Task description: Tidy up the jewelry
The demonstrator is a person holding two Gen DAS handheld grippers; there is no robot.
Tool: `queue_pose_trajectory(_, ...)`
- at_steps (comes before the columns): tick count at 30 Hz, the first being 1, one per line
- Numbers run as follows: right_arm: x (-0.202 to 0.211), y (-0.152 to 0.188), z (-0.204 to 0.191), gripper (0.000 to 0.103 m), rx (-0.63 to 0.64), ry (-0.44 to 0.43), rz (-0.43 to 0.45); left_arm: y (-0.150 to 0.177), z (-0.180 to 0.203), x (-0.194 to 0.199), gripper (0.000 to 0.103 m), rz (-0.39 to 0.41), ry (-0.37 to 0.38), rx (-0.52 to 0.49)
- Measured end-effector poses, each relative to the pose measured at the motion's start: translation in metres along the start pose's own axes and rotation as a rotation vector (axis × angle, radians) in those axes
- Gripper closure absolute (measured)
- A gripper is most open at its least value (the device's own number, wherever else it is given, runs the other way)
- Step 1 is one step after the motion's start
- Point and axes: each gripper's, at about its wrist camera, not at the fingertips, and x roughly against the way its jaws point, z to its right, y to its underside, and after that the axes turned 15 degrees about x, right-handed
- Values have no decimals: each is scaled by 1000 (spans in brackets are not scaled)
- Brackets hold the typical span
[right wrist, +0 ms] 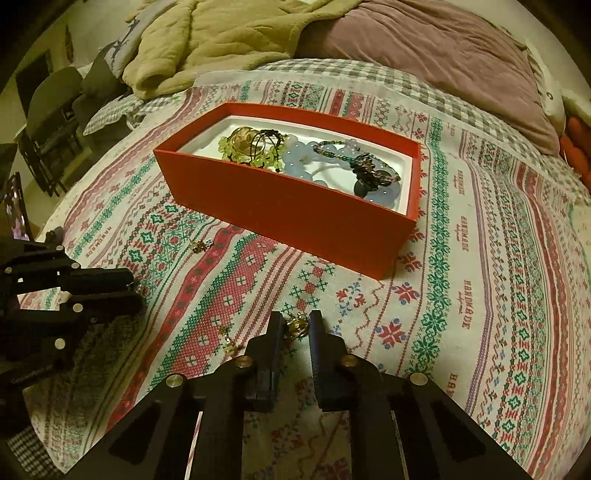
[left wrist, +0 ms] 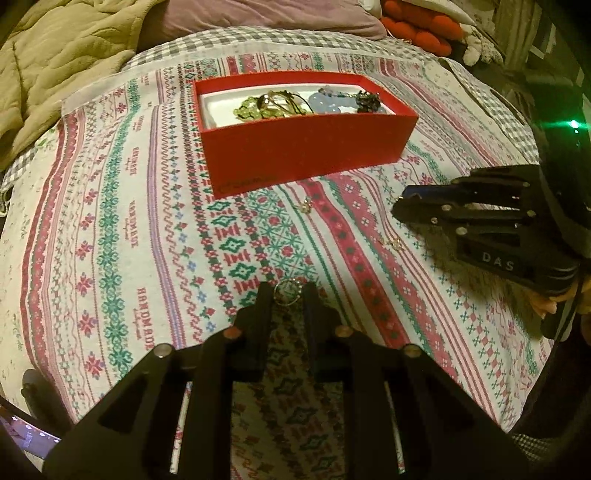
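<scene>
In the left wrist view my left gripper [left wrist: 287, 295] is shut on a thin silver ring [left wrist: 288, 291], held at its fingertips just over the patterned cloth [left wrist: 110, 229]. In the right wrist view my right gripper [right wrist: 295, 326] has its fingers pressed on a gold ring [right wrist: 297, 328] low on the cloth. Beyond both stands a red box [left wrist: 306, 147] [right wrist: 288, 206] with a white liner. It holds green beads [right wrist: 255, 147], pale blue beads [right wrist: 301, 158] and a dark bracelet [right wrist: 369, 170]. Each gripper shows in the other's view: the right [left wrist: 400, 202], the left [right wrist: 137, 291].
Loose small pieces lie on the cloth: an earring [left wrist: 306, 205] in front of the box, another [left wrist: 391, 242] near the right gripper, and a gold chain piece [right wrist: 229, 341]. A beige blanket [right wrist: 221, 33] and a mauve pillow [right wrist: 424, 48] lie behind the box.
</scene>
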Motion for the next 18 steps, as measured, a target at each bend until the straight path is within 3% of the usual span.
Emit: queue_pose_trajectory(18,40,-17,9,89,-33,-21,79,-39,-8,29,84,105,1,61)
